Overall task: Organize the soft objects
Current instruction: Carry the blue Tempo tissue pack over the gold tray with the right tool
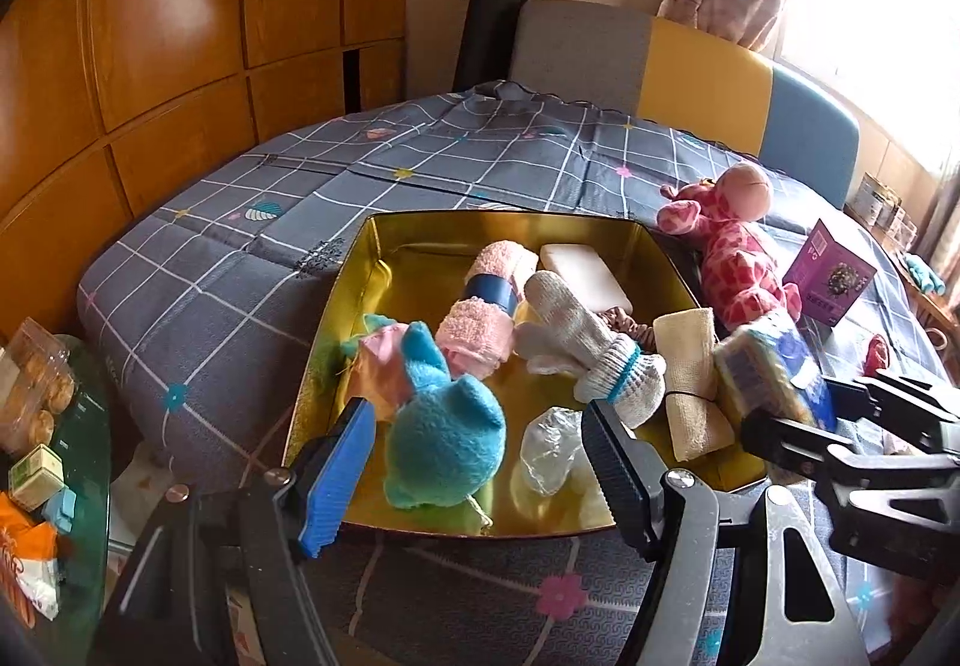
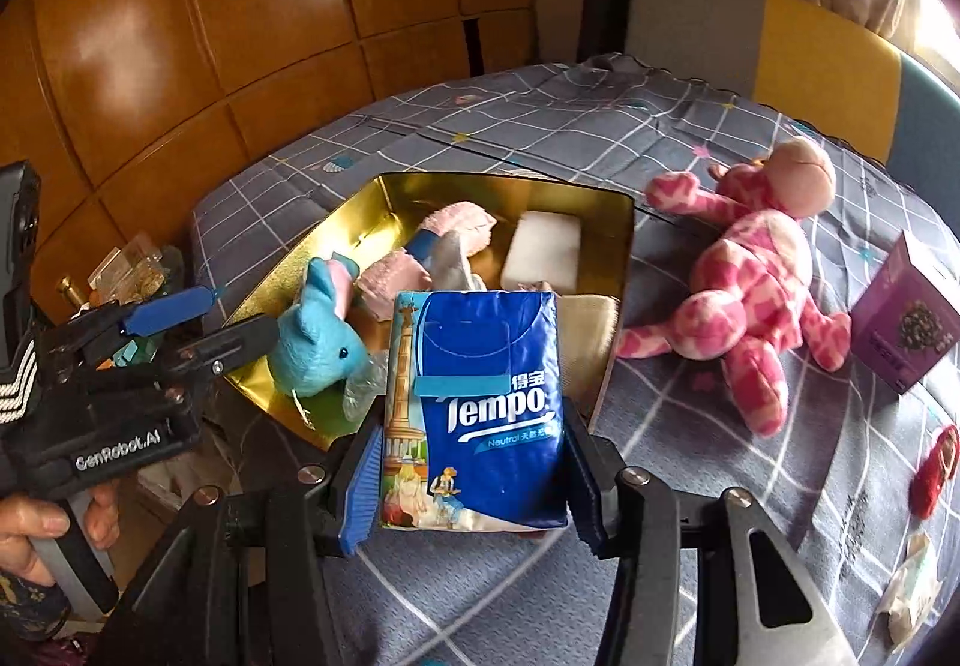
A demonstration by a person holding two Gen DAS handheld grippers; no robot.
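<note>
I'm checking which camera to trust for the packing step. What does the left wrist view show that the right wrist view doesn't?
Only the left wrist view shows the white knit glove and a clear plastic wad inside the tin.

Only the right wrist view shows the Tempo tissue pack face-on, clamped in the right gripper.

Both show the gold tin, blue plush, pink giraffe, and open left gripper.

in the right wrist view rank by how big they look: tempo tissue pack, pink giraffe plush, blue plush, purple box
1-2. Tempo tissue pack and pink giraffe plush: similar spread; the pack is held close to the camera in the right gripper, so its size is inflated.
3-4. Blue plush and purple box: too alike to rank.
</note>
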